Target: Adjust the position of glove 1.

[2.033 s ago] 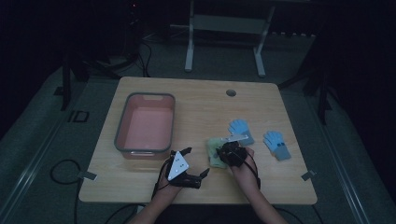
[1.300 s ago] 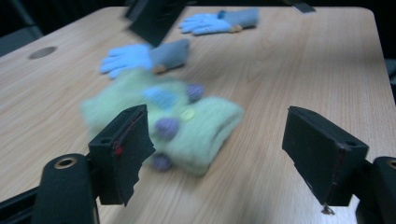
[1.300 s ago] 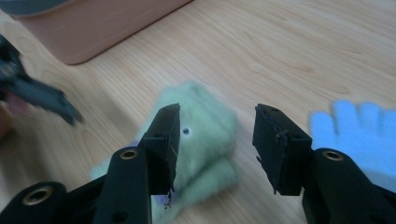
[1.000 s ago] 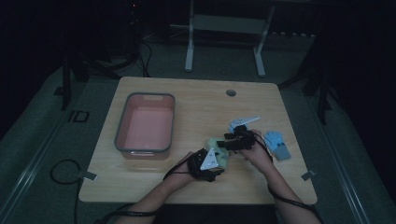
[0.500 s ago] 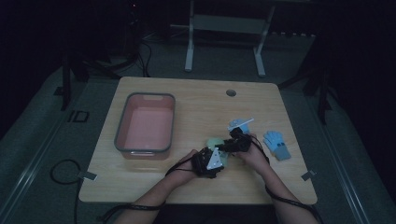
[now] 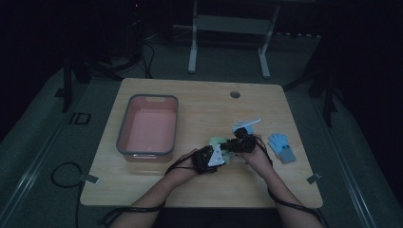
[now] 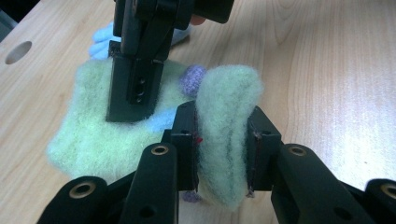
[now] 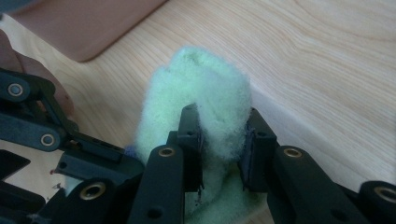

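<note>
Green fuzzy sock (image 7: 140, 121) is being pinched by both grippers: left gripper (image 7: 223, 140) and right gripper (image 8: 222, 140) fingers clamping separate folds, probably for folding it on the worktop (image 6: 209, 104).

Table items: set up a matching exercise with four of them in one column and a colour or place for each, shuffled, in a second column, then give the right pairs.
Things:
1. fuzzy sock
2. tub
3. glove
4. round hole

Descriptions:
A. blue, lying on the table to the right of the hands
B. pale green, pinched by both hand-held grippers
C. in the tabletop near the far edge
D. pink inside with a grey rim, on the left part of the table

Pairs: 1-B, 2-D, 3-A, 4-C
</note>
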`<state>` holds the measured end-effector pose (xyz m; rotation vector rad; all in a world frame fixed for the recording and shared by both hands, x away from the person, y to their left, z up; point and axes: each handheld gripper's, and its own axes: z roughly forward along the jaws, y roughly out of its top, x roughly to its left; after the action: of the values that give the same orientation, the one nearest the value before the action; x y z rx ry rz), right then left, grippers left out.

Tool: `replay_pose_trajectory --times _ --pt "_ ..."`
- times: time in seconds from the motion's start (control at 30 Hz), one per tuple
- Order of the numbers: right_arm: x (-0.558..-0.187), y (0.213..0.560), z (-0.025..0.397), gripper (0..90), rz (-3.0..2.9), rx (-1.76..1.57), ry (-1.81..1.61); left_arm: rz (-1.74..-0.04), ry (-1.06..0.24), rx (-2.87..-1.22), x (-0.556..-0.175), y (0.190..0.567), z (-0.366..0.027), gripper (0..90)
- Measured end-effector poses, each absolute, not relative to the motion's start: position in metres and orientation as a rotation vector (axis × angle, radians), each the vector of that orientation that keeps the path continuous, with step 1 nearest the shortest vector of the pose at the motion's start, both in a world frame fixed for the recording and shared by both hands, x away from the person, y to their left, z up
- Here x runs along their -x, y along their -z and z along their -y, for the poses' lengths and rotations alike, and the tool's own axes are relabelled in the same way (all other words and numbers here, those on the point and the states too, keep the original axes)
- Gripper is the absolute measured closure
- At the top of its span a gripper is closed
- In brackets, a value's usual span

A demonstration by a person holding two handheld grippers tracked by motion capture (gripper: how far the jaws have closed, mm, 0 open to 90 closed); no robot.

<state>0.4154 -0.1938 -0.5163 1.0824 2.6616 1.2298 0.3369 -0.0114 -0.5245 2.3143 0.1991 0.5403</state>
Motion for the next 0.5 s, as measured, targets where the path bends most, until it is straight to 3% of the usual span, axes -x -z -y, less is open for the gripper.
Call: replay_pose_trajectory --times 0.5 --pt "-0.418 0.479 0.178 73.6 -2.646 -1.027 -1.295 -0.176 -0.576 -2.354 -0.340 0.483 -0.008 71.0"
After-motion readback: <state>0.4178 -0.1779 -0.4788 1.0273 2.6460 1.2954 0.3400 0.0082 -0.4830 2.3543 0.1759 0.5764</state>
